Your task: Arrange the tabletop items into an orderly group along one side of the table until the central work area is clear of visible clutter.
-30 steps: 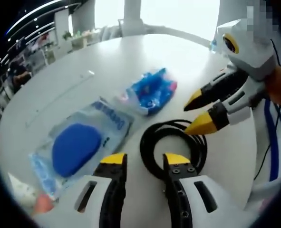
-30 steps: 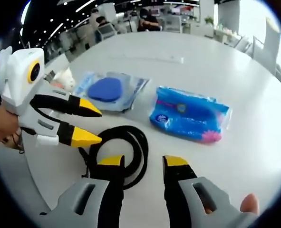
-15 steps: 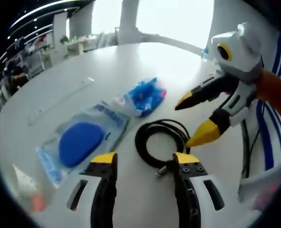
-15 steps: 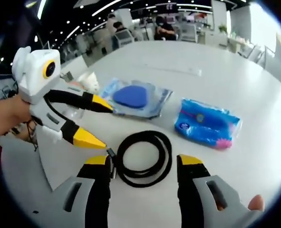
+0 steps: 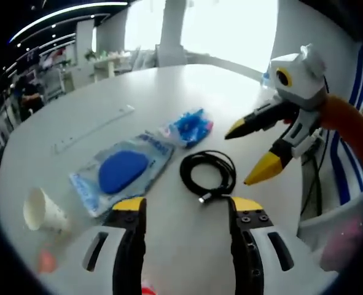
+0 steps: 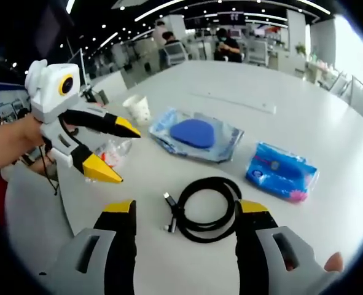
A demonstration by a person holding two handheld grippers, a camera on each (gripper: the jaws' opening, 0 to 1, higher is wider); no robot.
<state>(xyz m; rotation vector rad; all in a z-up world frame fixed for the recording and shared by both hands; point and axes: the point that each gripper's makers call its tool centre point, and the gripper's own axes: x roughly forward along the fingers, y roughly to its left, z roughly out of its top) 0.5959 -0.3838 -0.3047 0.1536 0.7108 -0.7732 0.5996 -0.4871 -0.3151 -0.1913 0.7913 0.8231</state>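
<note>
A coiled black cable (image 5: pixel 209 175) lies on the white round table (image 5: pixel 169 86), just ahead of my left gripper (image 5: pixel 187 206), which is open and holds nothing. The same cable (image 6: pixel 206 206) lies between and just beyond the jaws of my right gripper (image 6: pixel 186 209), also open and empty. Left of the cable rests a clear pack with a blue sponge (image 5: pixel 123 172), and beyond it a blue tissue pack (image 5: pixel 187 128). The right gripper (image 5: pixel 242 157) hangs open above the table to the cable's right. The left gripper (image 6: pixel 127 155) hovers open beside the sponge pack (image 6: pixel 196 135) and tissue pack (image 6: pixel 282 172).
A paper cup (image 5: pixel 43 212) lies on its side near the table's edge; the cup (image 6: pixel 138 109) is behind the left gripper. A clear wrapper with red print (image 6: pixel 110 150) sits beside it. A long clear strip (image 5: pixel 92 129) lies farther out. People sit at desks beyond the table.
Both cameras have pulled back and up, so the cable and packs look smaller and the paper cup has come into view. Both pairs of jaws stand wider apart.
</note>
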